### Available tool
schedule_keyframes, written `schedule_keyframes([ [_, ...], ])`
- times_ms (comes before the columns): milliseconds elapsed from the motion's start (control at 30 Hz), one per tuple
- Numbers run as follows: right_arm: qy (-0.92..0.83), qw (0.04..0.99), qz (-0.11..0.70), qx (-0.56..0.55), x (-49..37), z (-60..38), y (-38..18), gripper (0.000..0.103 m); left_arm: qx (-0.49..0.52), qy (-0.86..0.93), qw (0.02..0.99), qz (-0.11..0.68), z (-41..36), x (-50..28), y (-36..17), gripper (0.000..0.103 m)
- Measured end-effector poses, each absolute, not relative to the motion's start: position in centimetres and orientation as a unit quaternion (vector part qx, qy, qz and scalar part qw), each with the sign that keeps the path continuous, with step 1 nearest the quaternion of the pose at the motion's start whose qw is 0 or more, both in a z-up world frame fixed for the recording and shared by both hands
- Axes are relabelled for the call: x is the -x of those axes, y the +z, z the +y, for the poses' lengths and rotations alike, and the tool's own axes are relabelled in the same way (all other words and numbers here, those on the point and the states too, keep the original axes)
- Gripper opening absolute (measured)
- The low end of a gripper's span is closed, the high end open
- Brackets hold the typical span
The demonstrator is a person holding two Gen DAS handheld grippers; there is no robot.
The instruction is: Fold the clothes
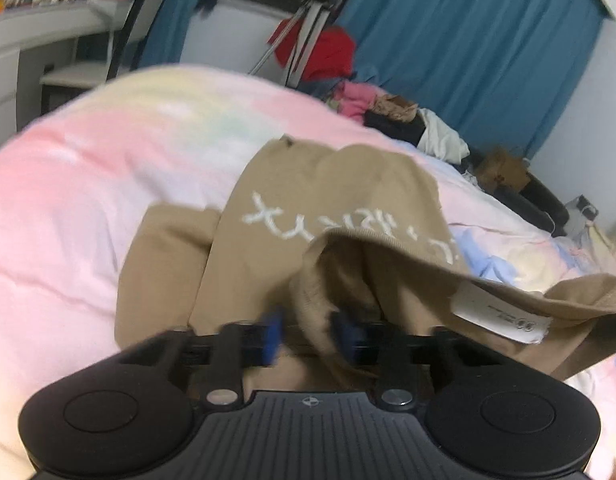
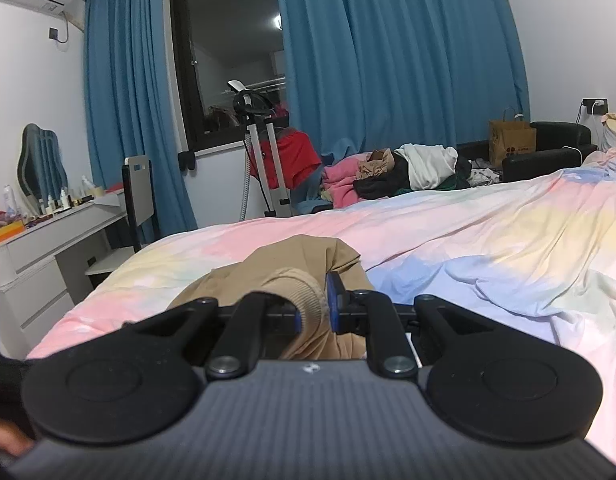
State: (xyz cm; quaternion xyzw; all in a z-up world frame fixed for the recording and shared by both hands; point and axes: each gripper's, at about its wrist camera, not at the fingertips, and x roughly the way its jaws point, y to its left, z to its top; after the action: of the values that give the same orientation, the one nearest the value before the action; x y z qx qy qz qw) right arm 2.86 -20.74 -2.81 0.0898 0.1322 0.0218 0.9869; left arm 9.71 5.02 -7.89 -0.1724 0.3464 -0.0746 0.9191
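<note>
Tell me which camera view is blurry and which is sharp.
Left wrist view: motion-blurred, smearing the left gripper, the tan shirt and the bedspread. Right wrist view: sharp on the right gripper and curtains, with fisheye bending at the edges and a dark window.

A bed with a rumpled pastel cover of pink, yellow and blue carries a tan sweatshirt with white lettering, lying near its foot. At the far edge sits a heap of clothes, pink, black, white and tan.
</note>
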Motion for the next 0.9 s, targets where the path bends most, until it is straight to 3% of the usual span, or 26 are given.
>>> schedule_keyframes([
  [67,0.014,0.986,0.144,-0.083,-3.2,-20.7,-3.2,0.015,0.187,-0.062,0.920,0.339,5.5,-9.5,-8.2,0.003],
  [233,-0.030,0.972,0.226,-0.059,-5.5,-20.7,-5.4,0.015,0.213,0.009,0.948,0.236,7.1,-7.2,-6.1,0.002],
  [367,-0.038,0.974,0.207,-0.079,-5.7,-21.1,-5.0,0.015,0.229,0.042,0.962,0.141,7.8,-4.2,-2.3,0.003],
  [533,-0.018,0.992,0.096,-0.080,-4.1,-19.8,3.4,0.015,0.244,0.048,0.969,0.014,8.2,0.2,5.4,0.002],
  [700,0.014,0.996,-0.004,-0.084,-2.5,-19.1,13.8,0.015,0.308,0.026,0.951,-0.024,10.3,2.0,16.2,0.002],
  [900,0.055,0.990,-0.105,-0.079,1.0,-19.3,27.6,0.015,0.269,0.008,0.957,-0.105,10.6,5.3,31.3,0.003],
])
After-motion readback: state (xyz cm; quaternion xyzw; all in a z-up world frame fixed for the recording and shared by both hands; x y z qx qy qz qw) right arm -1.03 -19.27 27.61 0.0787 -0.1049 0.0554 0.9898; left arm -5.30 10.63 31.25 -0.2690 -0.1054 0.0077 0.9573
